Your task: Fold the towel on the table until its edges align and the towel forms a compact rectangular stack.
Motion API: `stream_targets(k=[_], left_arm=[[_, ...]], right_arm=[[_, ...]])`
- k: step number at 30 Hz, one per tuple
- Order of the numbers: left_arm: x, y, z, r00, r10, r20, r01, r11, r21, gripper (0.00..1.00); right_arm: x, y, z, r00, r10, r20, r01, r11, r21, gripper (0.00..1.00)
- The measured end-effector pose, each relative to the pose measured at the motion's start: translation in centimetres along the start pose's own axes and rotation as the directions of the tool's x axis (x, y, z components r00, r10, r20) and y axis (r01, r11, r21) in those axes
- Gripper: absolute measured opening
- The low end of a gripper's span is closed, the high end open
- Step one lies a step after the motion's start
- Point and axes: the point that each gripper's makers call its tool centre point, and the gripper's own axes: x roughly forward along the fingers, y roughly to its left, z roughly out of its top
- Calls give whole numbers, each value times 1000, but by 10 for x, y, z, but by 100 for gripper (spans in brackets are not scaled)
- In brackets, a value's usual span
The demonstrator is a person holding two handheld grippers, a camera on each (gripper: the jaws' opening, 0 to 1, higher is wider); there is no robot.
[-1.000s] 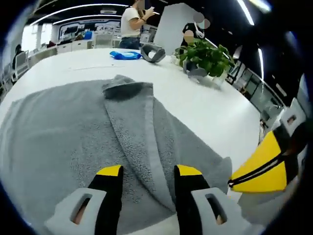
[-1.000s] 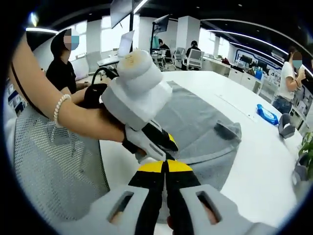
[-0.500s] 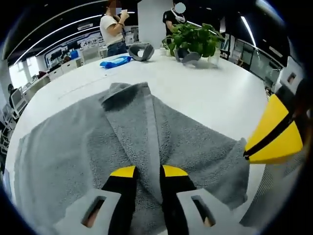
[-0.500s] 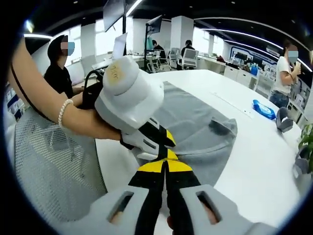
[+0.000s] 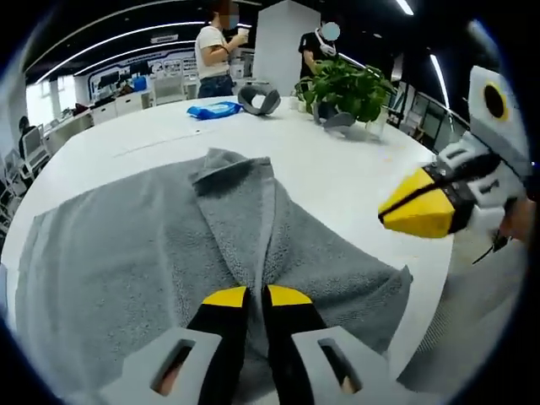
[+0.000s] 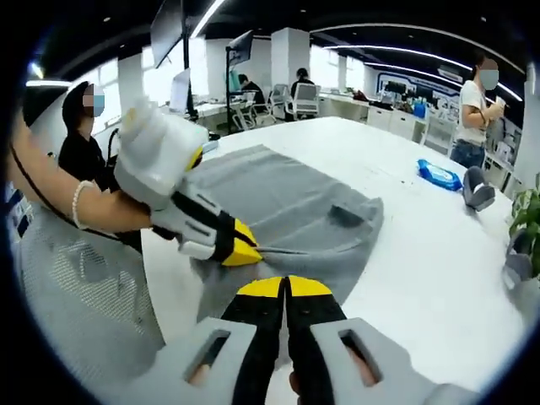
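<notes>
A grey towel (image 5: pixel 126 245) lies spread on the white table (image 5: pixel 354 169). One raised fold runs from the near edge up to a bunched corner (image 5: pixel 232 164). My left gripper (image 5: pixel 256 297) is at the near end of that fold, its yellow-tipped jaws shut on the ridge of cloth. In the right gripper view the left gripper (image 6: pixel 240 251) pinches the towel (image 6: pixel 287 198) at its near edge. My right gripper (image 6: pixel 286 288) hangs shut with nothing between its tips. From the left it appears as the right gripper (image 5: pixel 422 209), off the towel's right corner and above the table edge.
A blue packet (image 5: pixel 215 109), a grey curved object (image 5: pixel 259 97) and a potted plant (image 5: pixel 346 84) stand at the table's far side, where people stand. A seated person (image 6: pixel 80 143) and a mesh chair (image 6: pixel 76 287) are close on the near side.
The left jaws have come together on the towel's raised fold. The right gripper has drawn up and away from the towel's corner, staying shut.
</notes>
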Motion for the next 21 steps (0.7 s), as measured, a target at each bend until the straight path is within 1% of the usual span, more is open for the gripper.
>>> stream_targets(k=[3, 4, 5, 7, 8, 9, 11, 12, 13, 15, 17, 19, 21], left_arm=[[-1, 0, 2, 1000, -9, 9, 9, 999, -33, 8], [-1, 0, 1, 1000, -10, 9, 10, 999, -42, 8], [0, 0, 0, 1000, -11, 4, 11, 999, -52, 8], [1, 1, -4, 1000, -12, -3, 12, 998, -66, 9], [1, 2, -6, 1000, -13, -10, 12, 997, -76, 9], [1, 2, -8, 1000, -14, -15, 13, 996, -88, 9], [2, 4, -12, 1000, -18, -22, 15, 993, -118, 10], [2, 4, -14, 999, -22, -29, 18, 991, -130, 12], [2, 4, -16, 999, -25, -36, 20, 990, -141, 13], [1, 4, -19, 998, -29, -49, 20, 983, -180, 14], [-2, 1, -22, 997, -43, -65, 26, 971, -237, 16], [-4, -4, -26, 995, -64, -82, 37, 956, -291, 19], [-8, -5, -28, 995, -53, -81, 28, 958, -287, 20]], right_arm=[[14, -30, 18, 1000, -28, 10, 28, 1000, -5, 5], [20, -38, 20, 999, -34, 9, 34, 999, -4, 4], [28, -51, 22, 999, -47, 2, 47, 999, -3, 4], [41, -65, 22, 998, -56, -14, 56, 998, 2, 6], [50, -73, 20, 998, -61, -32, 61, 998, 11, 7], [56, -77, 18, 997, -59, -40, 59, 998, 17, 7], [69, -83, 13, 996, -54, -69, 56, 998, 28, 8], [76, -86, 8, 994, -53, -93, 56, 998, 23, 9], [80, -87, 5, 993, -53, -103, 55, 998, 20, 9], [89, -86, -3, 990, -41, -136, 44, 999, 18, 9], [96, -85, -8, 988, -30, -152, 32, 999, 13, 9], [100, -85, -10, 985, -29, -169, 30, 1000, 4, 6], [103, -85, -10, 983, -30, -180, 29, 1000, -6, 2]])
